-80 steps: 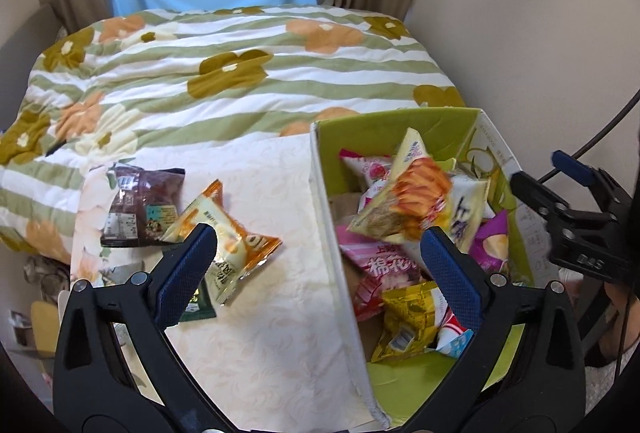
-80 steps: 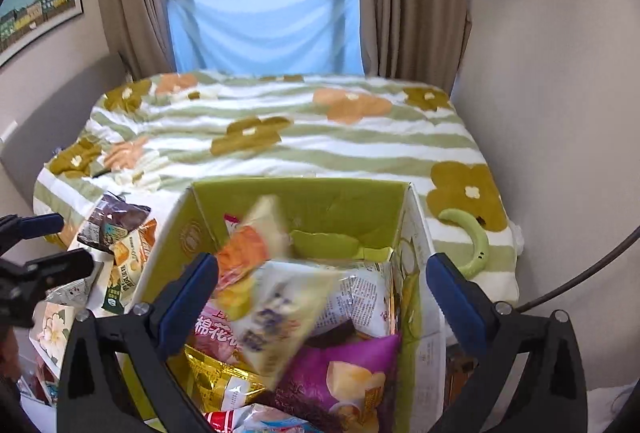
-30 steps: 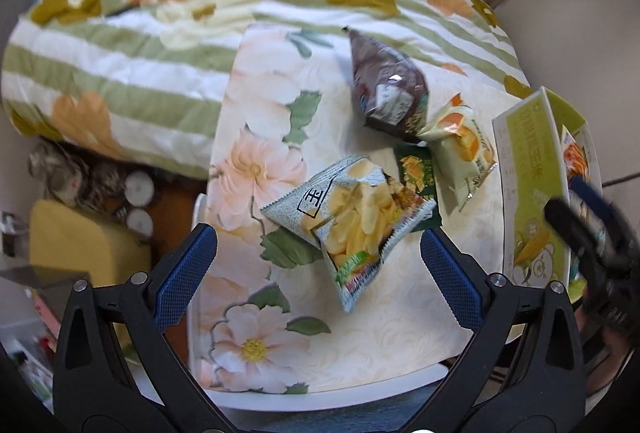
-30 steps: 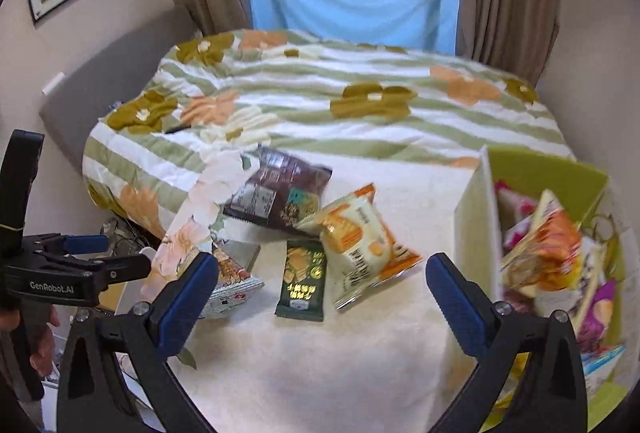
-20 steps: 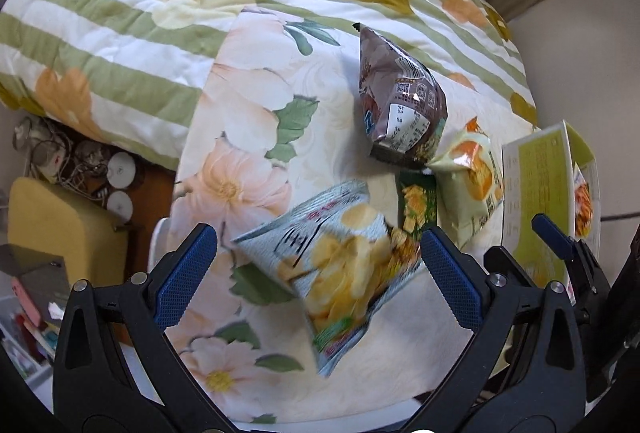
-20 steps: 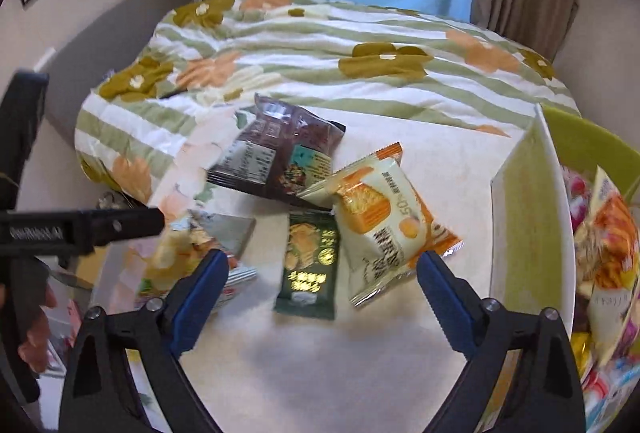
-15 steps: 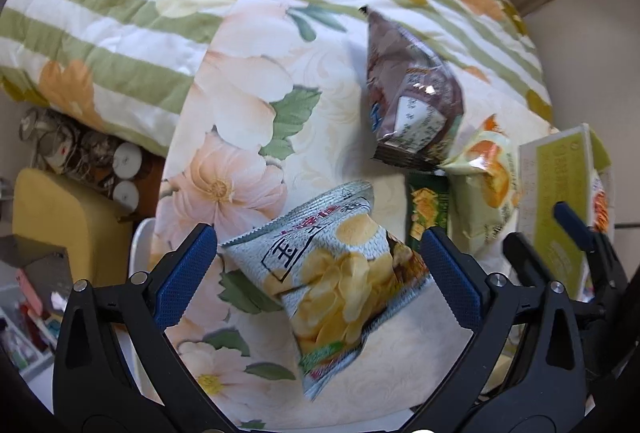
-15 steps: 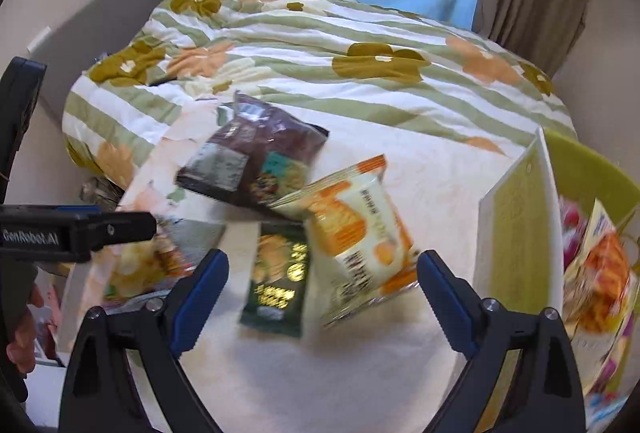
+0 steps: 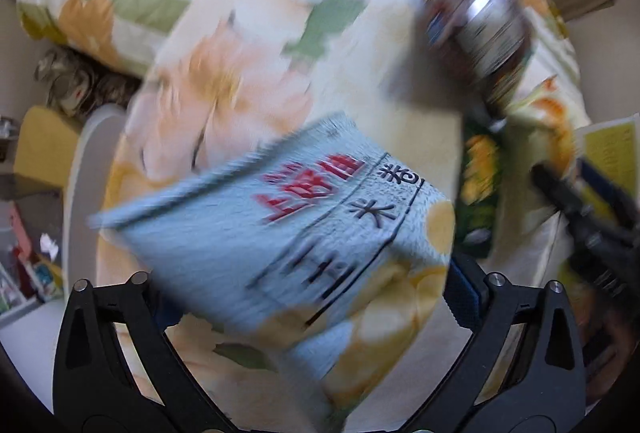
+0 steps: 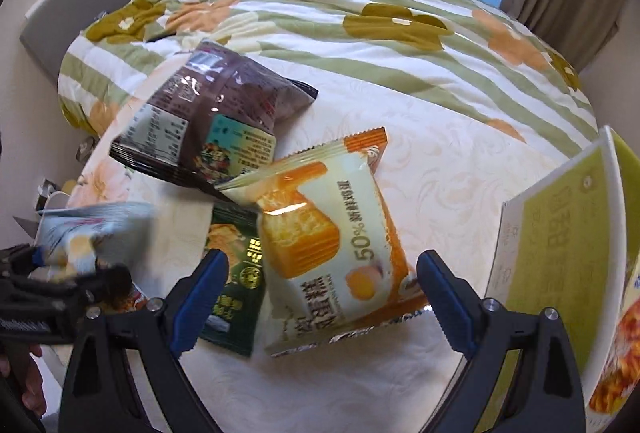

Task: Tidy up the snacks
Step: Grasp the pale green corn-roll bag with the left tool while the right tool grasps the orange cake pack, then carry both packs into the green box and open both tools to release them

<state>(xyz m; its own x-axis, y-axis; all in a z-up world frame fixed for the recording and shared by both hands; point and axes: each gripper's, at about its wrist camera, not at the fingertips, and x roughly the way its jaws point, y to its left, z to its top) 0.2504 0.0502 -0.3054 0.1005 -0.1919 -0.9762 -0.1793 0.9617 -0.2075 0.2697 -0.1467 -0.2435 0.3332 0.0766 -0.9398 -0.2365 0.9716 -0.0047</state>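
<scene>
A light blue chips bag [image 9: 280, 225] lies on the floral tablecloth and fills the gap between the fingers of my left gripper [image 9: 312, 297]. Those jaws stand wide, and the bag hides their left tip. The picture is blurred. In the right wrist view the same bag [image 10: 92, 229] sits at the left gripper [image 10: 68, 273]. My right gripper [image 10: 324, 297] is open and low over an orange-and-white cake packet [image 10: 332, 233]; its pads straddle the packet without pressing. A small green packet [image 10: 236, 273] and a brown bag [image 10: 208, 121] lie beside it.
A yellow-green snack box [image 10: 560, 233] stands at the table's right edge with packets inside. The striped flowered quilt [image 10: 360, 5] lies beyond the table. Left of the table are a white rounded seat [image 9: 84, 161] and floor clutter. A hand [image 10: 28, 385] holds the left tool.
Both grippers have sunk toward the table. The chips bag now looms large between the left fingers. The cake packet sits between the right fingers, whose jaws narrowed a little early on.
</scene>
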